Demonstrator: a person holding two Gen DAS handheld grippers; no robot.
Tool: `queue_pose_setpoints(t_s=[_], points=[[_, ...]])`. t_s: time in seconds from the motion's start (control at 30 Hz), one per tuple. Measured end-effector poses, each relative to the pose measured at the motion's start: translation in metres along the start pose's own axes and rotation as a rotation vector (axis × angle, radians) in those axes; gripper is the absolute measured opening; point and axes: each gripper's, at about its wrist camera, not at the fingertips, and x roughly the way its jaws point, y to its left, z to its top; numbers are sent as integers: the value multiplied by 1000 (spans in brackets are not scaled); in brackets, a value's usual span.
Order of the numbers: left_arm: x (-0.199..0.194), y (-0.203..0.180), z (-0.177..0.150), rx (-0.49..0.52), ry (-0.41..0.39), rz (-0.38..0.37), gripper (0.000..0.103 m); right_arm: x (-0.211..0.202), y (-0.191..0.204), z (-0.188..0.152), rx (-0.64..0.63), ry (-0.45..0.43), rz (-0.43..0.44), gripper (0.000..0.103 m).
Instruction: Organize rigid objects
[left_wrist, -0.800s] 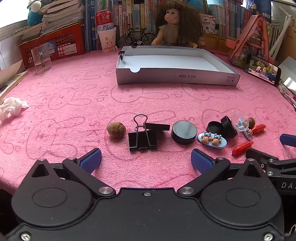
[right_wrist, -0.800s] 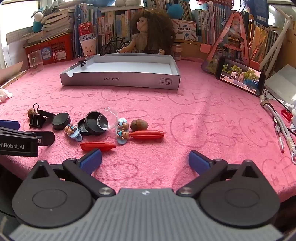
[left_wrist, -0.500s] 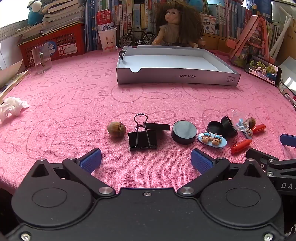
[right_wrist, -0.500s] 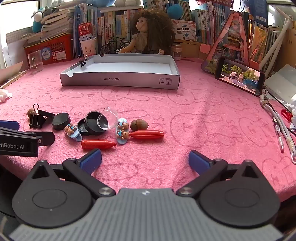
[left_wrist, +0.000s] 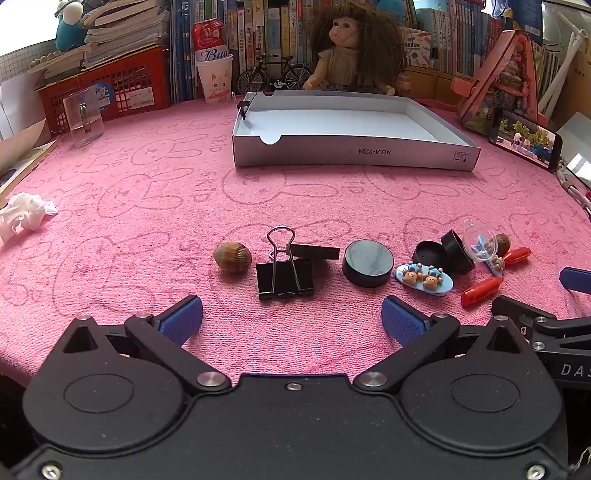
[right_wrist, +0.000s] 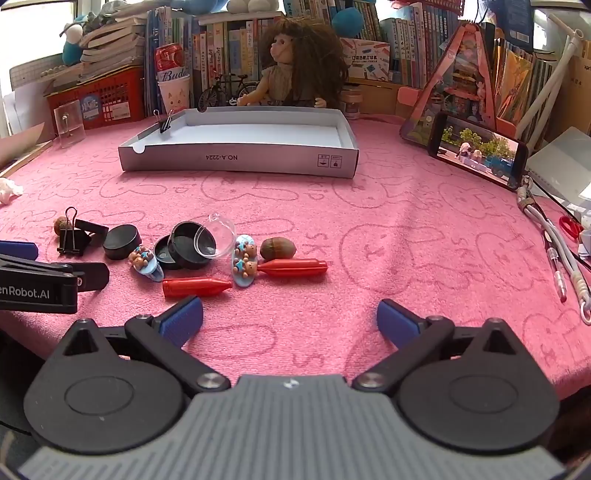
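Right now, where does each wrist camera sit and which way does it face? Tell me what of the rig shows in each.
Left wrist: behind the open left gripper, angled down at the black binder clip and nut; the right gripper's finger shows at right.
Right wrist: behind the open right gripper, angled down at bare pink cloth; the left gripper shows at left.
Shared: white tray, doll, red tubes.

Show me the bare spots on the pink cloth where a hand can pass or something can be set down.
Bare: the wide strip between the white tray and the row of small things, and the stretch right of the walnut, toward the phone. Crowded: from the binder clip to the red caps.
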Motion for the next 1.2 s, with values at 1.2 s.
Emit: queue_pose_setpoints(t_s=[1.2], points=[[0, 0, 0, 0, -2, 0, 103, 1, 1, 1, 1, 9, 1, 103]])
